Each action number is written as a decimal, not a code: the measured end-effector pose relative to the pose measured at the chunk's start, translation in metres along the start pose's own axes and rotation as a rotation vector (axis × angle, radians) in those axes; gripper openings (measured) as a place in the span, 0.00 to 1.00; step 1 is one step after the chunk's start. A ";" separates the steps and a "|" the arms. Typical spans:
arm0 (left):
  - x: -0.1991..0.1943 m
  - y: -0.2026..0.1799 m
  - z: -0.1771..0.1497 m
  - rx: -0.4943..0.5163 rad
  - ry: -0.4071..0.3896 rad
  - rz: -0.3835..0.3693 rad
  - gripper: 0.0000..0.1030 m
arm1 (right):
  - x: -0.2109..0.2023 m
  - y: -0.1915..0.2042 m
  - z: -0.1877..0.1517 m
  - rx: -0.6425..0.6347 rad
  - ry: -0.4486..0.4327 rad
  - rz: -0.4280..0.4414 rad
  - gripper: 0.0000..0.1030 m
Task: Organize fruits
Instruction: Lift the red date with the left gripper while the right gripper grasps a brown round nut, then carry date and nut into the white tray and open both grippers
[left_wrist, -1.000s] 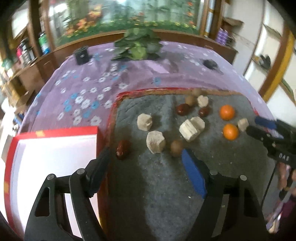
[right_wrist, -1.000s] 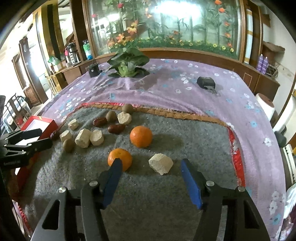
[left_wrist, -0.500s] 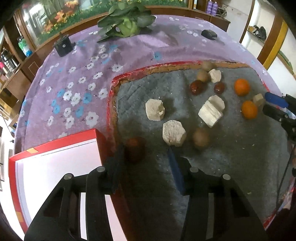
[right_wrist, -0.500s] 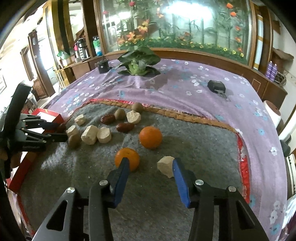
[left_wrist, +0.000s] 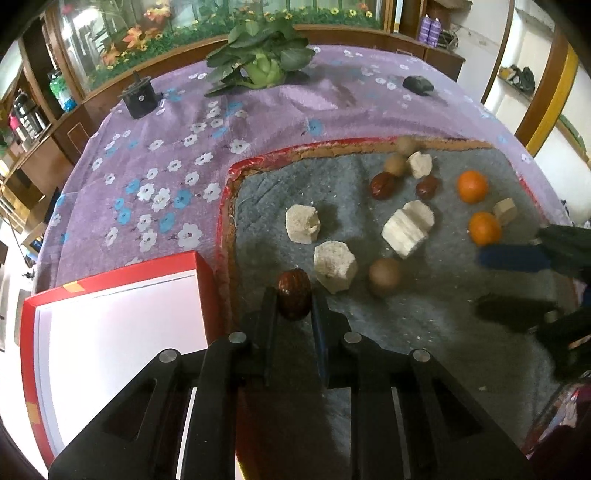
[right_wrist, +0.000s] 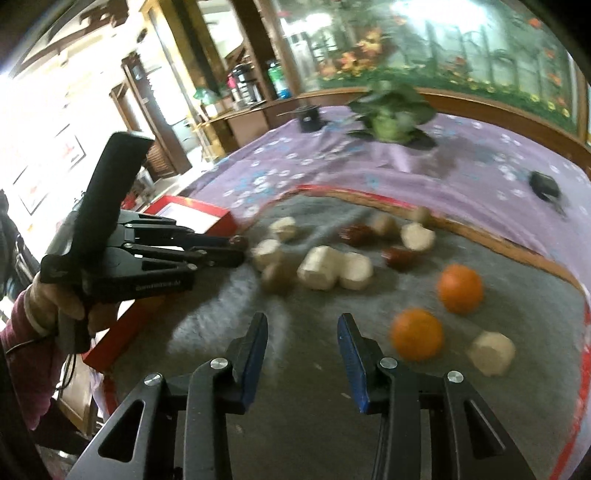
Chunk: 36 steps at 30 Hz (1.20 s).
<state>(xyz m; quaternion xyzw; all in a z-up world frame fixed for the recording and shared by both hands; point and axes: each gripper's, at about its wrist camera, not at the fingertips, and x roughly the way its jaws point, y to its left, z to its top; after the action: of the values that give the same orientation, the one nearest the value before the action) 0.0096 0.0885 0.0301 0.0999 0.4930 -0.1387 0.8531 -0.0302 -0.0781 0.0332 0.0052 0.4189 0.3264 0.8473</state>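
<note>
My left gripper (left_wrist: 294, 300) is shut on a dark red date (left_wrist: 293, 293) at the left edge of the grey felt mat (left_wrist: 424, 332), beside the red box (left_wrist: 118, 332) with a white inside. In the right wrist view the left gripper (right_wrist: 236, 249) holds the date (right_wrist: 239, 242) by the box (right_wrist: 195, 214). My right gripper (right_wrist: 303, 347) is open and empty above bare mat, left of two oranges (right_wrist: 417, 334). Two oranges (left_wrist: 484, 228), pale chunks (left_wrist: 334, 266), brown round fruits (left_wrist: 385, 272) and more dates (left_wrist: 383, 185) lie on the mat.
A purple flowered cloth (left_wrist: 166, 166) covers the table. A leafy green vegetable (left_wrist: 260, 64), a black cup (left_wrist: 139, 96) and a small black object (left_wrist: 417, 84) sit at the back. The right gripper (left_wrist: 517, 258) shows blurred at the right of the left wrist view.
My left gripper moved onto the dark red date and closed on it. My right gripper swung left, away from the pale chunk and the oranges, and stayed open.
</note>
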 end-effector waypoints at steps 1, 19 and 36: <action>-0.002 0.000 -0.001 -0.005 -0.003 0.005 0.16 | 0.004 0.001 0.002 0.002 0.006 0.007 0.38; -0.022 0.016 -0.019 -0.121 -0.041 0.029 0.16 | 0.059 0.026 0.021 -0.128 0.103 -0.066 0.24; -0.056 0.035 -0.045 -0.211 -0.079 0.056 0.16 | 0.019 0.052 0.020 -0.119 0.026 -0.019 0.24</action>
<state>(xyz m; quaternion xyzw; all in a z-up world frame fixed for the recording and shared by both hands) -0.0421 0.1430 0.0575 0.0177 0.4680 -0.0661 0.8811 -0.0366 -0.0218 0.0475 -0.0537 0.4099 0.3428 0.8436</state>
